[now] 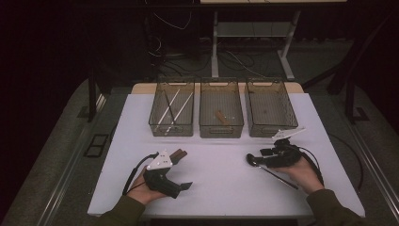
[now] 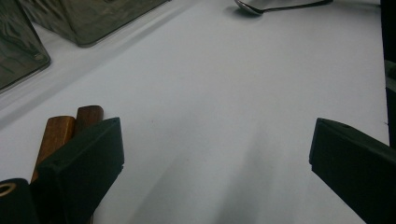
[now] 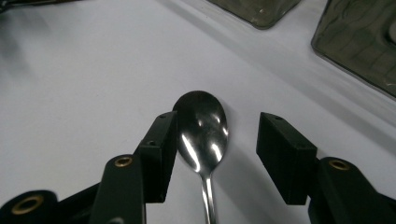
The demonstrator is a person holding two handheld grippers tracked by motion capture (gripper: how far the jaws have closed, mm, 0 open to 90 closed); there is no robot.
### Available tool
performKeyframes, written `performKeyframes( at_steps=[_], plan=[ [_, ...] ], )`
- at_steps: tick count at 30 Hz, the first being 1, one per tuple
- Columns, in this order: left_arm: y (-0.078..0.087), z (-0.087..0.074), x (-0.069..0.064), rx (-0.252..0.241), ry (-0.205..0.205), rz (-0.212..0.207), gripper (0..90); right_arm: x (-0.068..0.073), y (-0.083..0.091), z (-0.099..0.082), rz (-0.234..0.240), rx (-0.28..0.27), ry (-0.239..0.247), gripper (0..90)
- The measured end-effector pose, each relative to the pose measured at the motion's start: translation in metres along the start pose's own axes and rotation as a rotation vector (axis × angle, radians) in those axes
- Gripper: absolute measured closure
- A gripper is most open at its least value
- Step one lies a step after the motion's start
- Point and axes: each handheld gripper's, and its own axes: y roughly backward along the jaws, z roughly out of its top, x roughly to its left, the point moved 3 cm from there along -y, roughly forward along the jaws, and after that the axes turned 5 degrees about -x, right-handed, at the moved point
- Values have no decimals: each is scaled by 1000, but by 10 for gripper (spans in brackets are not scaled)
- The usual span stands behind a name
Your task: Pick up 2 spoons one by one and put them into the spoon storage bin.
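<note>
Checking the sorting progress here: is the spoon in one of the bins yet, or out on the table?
Out. The spoon lies on the white table, in front of the bins, between the open jaws of the right gripper.

A white worktop [image 1: 221, 179] fills the lower middle of the frame, lit from above while the rest of the room stays dim. Grey carpeted floor [image 1: 61, 155] surrounds it on the left and right. At the upper centre, beyond the worktop, a pale metal desk frame [image 1: 249, 33] stands on the floor among loose cables [image 1: 169, 52]. The upper left and right corners are in near darkness.
</note>
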Motion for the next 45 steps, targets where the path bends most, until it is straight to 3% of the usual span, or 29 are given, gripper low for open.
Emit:
performKeyframes(
  at_steps=[16, 26, 33, 45],
  plan=[
    [0, 0, 0, 0, -6, -3, 19, 5, -15, -4, -8, 56, 42, 573],
    [0, 1, -1, -1, -7, -3, 18, 13, -17, -6, -46, 75, 163, 588],
    [0, 1, -1, -1, -8, -3, 18, 17, -16, -8, -51, 86, 221, 622],
    [0, 1, -1, -3, -9, -2, 18, 21, -14, -10, -38, 94, 264, 722]
  ],
)
